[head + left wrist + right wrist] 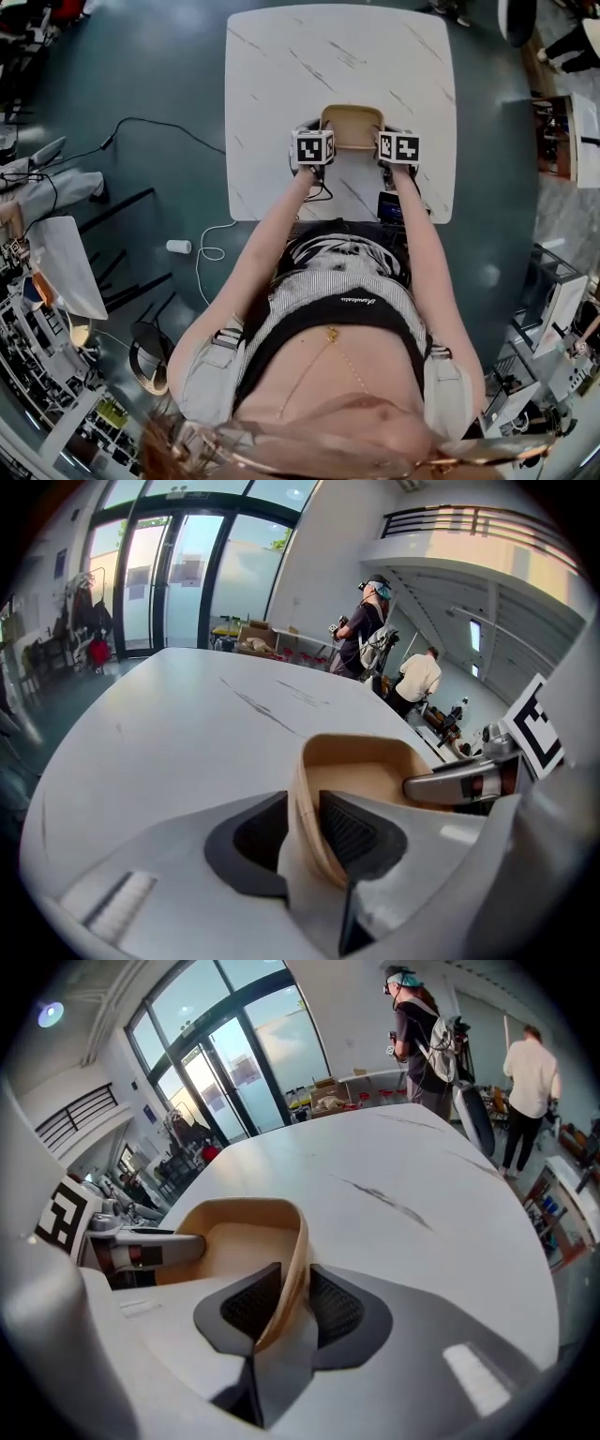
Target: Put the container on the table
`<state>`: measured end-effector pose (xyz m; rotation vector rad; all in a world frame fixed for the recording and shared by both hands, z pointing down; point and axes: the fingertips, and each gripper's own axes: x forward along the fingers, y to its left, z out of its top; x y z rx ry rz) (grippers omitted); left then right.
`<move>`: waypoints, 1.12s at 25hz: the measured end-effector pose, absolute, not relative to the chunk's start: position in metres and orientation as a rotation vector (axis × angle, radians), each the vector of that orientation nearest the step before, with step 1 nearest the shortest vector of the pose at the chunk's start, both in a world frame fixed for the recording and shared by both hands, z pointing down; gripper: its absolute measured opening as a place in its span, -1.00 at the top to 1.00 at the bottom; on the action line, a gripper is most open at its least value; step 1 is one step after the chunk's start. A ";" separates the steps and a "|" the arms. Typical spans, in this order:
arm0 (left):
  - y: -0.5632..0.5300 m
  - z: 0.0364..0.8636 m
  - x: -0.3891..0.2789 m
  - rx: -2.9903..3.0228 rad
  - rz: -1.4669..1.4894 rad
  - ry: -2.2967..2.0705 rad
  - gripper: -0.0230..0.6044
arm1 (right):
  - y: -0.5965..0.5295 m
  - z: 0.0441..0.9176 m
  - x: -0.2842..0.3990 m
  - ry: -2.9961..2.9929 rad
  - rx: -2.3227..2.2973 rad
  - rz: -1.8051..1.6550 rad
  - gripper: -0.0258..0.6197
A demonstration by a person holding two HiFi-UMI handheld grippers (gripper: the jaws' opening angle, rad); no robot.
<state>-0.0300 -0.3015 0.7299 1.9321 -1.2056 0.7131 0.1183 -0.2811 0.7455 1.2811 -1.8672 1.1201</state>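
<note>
We hold the container (pixel 352 125) mid-frame over the table (pixel 281 84), with the left gripper (pixel 305 834) and right gripper (pixel 292 1305) each clamped on a wall. We judge this the placing step; next needs level lowering, then release.

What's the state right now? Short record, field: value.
container: tan, open-topped, nothing seen inside
position: over the near half of the table
left claw: shut on the container's left wall
right claw: shut on the container's right wall
table: white top with dark veins
contact: cannot tell whether the container rests on the table or hangs just above it
</note>
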 end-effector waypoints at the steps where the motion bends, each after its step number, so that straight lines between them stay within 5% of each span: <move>1: -0.302 0.730 -0.029 1.944 0.709 -1.186 0.54 | -0.280 0.746 0.117 -1.884 1.259 1.125 0.49; 8: -0.305 0.709 -0.030 1.985 0.642 -1.176 0.39 | -0.280 0.727 0.122 -2.001 1.248 1.082 0.40; 28: -0.294 0.642 -0.034 2.112 0.507 -1.240 0.35 | -0.273 0.665 0.124 -2.156 1.230 0.865 0.24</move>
